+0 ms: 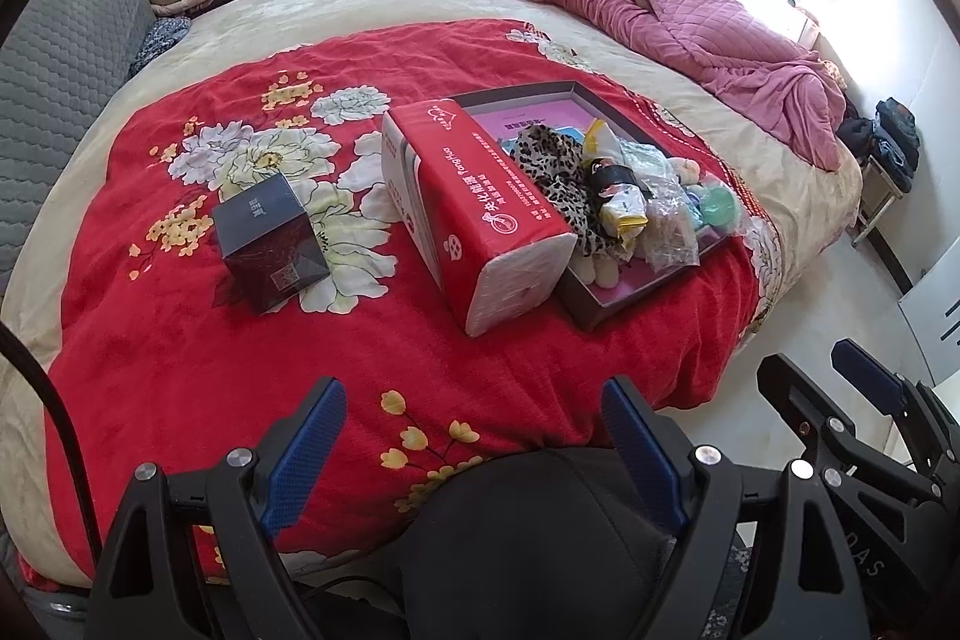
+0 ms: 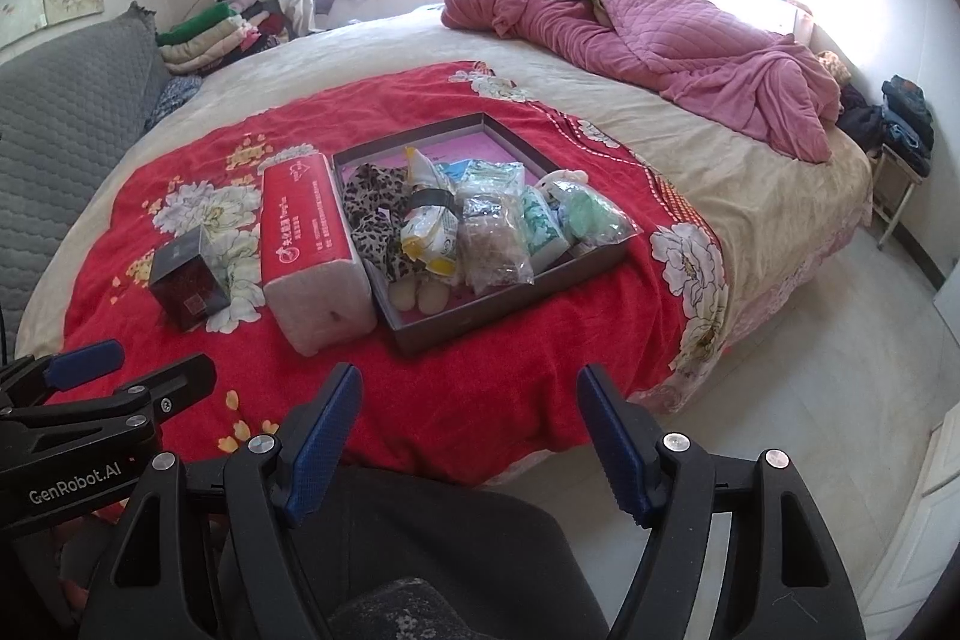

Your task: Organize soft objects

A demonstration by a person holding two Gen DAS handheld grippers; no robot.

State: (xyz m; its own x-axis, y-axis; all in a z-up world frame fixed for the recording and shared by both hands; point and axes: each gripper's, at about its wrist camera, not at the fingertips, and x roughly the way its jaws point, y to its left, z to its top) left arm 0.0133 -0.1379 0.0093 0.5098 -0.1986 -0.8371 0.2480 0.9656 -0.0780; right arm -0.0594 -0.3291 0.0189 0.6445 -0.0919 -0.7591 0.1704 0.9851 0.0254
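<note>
Soft goods wait in tray as grippers hang back

Leopard-print cloth (image 2: 375,220) and bagged soft items fill a shallow grey tray (image 2: 516,304) on the red floral blanket (image 2: 480,400), a red tissue pack (image 2: 309,244) touching its side. Left gripper (image 1: 474,454) and right gripper (image 2: 468,436) hover wide open, empty. Loose plastic bags could slip from a shallow pinch.

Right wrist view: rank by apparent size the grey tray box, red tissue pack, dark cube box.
1. Grey shallow cardboard tray box, largest.
2. Red plastic-wrapped tissue pack.
3. Dark cube-shaped box, clearly smallest.
All three lie at similar distance on the red floral blanket, so the order is dependable.
</note>
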